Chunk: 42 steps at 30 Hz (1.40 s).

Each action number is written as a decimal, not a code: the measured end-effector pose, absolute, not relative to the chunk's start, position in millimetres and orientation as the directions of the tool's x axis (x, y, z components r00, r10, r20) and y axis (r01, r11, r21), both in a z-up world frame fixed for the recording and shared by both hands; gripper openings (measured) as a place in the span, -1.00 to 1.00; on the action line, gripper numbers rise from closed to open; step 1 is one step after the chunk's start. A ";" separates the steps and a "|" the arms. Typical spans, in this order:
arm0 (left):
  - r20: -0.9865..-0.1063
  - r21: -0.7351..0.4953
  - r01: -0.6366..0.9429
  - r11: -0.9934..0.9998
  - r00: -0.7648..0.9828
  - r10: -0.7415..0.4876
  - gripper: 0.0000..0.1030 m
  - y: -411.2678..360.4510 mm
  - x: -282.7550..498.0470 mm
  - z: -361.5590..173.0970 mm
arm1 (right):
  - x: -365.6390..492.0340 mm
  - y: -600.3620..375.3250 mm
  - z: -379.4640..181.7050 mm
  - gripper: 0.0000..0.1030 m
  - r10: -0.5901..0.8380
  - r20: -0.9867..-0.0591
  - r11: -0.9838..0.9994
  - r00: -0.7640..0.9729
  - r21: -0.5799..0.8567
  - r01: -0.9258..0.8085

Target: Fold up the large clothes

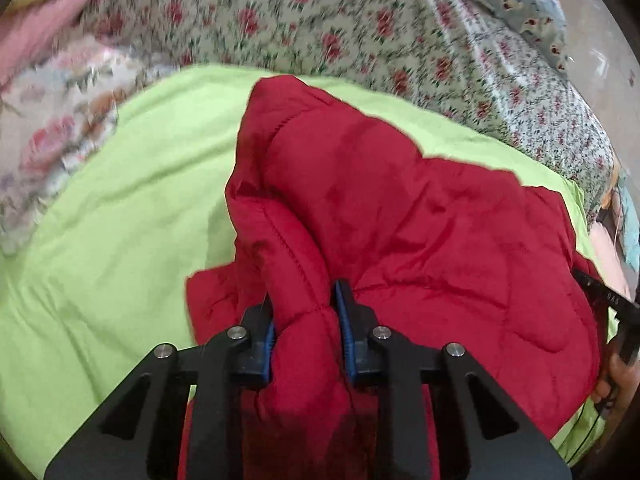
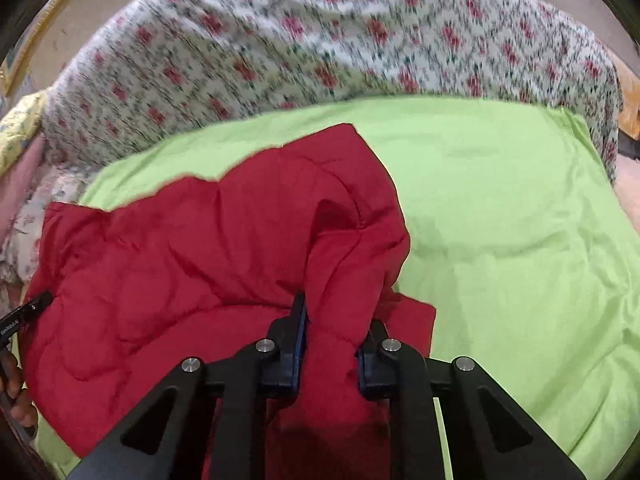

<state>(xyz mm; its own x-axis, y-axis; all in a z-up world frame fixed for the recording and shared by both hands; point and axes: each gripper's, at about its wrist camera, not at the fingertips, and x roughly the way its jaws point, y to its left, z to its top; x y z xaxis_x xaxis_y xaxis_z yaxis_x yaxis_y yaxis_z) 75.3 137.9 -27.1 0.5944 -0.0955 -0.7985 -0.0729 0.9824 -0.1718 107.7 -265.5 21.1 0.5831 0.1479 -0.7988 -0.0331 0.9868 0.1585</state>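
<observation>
The left gripper (image 1: 306, 312) is clenched on a thick fold of the red quilted puffer jacket (image 1: 400, 220), the padded cloth bulging between its blue-lined fingers (image 1: 348, 332). The right gripper (image 2: 336, 330) grasps another bunched fold of the same jacket (image 2: 200, 260), its blue pads (image 2: 298, 340) pressed against the red fabric on both sides.

The jacket lies crumpled on the bright lime-green bedsheet (image 1: 120, 220), which spreads out beyond the jacket on every side. In the left wrist view the jacket sits toward the right part of the sheet; in the right wrist view it sits toward the left part (image 2: 520, 220). Beyond the far edge of the green sheet lies a white quilt with a red rose print (image 1: 280, 12), blurred in both views (image 2: 320, 40).
</observation>
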 end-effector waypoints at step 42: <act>-0.712 -0.200 -0.016 0.980 0.689 -0.134 0.41 124.9 -7.4 29.4 | 92.7 -282.8 19.3 0.19 0.168 -0.782 0.968 0.601 0.245 0.048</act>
<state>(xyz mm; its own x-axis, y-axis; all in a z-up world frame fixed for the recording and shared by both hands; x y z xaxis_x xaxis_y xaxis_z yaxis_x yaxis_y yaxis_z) -7.4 124.9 29.4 0.6890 -0.1343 -0.7122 -0.0155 0.9797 -0.1998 92.7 -282.8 19.3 0.6007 0.1677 -0.7816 0.0479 0.9684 0.2446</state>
